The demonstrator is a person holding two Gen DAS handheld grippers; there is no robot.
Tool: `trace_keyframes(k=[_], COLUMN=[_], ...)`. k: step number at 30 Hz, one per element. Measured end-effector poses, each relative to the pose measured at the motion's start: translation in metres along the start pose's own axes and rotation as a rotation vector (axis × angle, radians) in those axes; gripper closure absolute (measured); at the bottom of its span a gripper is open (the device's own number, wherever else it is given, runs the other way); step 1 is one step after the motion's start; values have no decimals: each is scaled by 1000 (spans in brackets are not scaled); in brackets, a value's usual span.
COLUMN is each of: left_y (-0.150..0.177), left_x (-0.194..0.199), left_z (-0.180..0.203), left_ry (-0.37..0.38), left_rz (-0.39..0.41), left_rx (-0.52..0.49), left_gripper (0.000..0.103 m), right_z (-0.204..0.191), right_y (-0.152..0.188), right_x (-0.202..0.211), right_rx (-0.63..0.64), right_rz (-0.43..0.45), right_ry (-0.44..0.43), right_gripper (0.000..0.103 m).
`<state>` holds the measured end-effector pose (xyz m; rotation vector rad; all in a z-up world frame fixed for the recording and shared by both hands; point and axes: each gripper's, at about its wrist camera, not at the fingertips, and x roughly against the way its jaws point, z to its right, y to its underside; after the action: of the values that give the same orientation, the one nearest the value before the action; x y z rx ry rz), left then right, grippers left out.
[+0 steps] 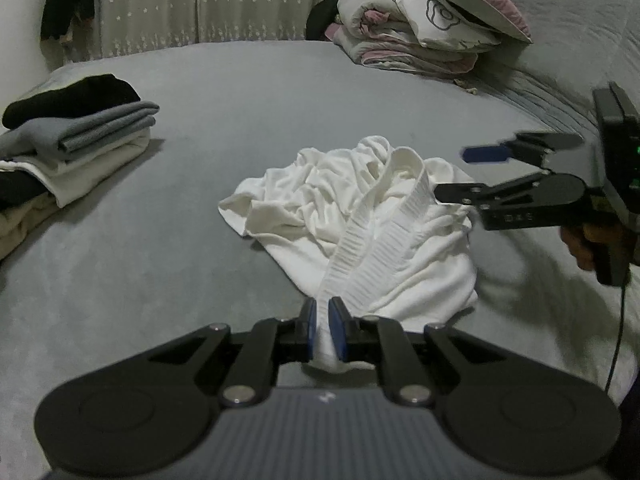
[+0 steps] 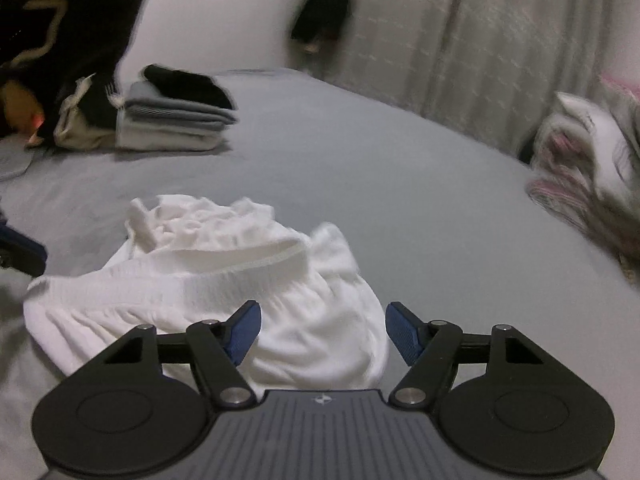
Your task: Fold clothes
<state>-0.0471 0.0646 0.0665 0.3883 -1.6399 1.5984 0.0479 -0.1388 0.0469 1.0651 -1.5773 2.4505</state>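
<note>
The left gripper (image 1: 323,330) pinches one end of the ribbed waistband (image 1: 360,240) of the white garment (image 1: 352,216), which lies crumpled on the grey bed (image 1: 200,260). The band runs away toward the right gripper (image 1: 452,174), whose jaws are parted and hold nothing, just beside its far end.

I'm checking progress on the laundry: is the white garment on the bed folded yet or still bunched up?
Still bunched up. The white garment lies crumpled on the grey bed, its ribbed waistband twisted, one end pinched in the left hand-held gripper.

Rolled quilt (image 1: 416,28), curtain (image 1: 200,4), grey bedsheet (image 1: 256,92)
</note>
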Motion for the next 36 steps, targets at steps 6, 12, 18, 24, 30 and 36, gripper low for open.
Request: trace_keyframes(k=[6,12,18,24,30,36], left_y=[-6,1,11,0,-4,-9], left_x=[-11,-31,-32,0,7,22], left_z=[4,12,16,1,-14,-8], left_ry=[9,50,24,29,-34,-24], left_rz=[0,-76,-86,-12,-1,81], left_rx=[-6,-17,-31,-48,-56,-91], left_gripper=[44,28,86,93,93,93], right_z=[-10,-11,-4,-7,-15,-12], right_y=[-1,0,-6,-4,-5,-5], right_x=[-22,-23,-16,-20,-28,-31], right_rx=[72,66,28,66,82,-7], right_rz=[-4,-5,34,32,54,76], right_ry=[-80,-163,-155,-164,-128,-208], right_gripper=[35,70,72,51,19,95])
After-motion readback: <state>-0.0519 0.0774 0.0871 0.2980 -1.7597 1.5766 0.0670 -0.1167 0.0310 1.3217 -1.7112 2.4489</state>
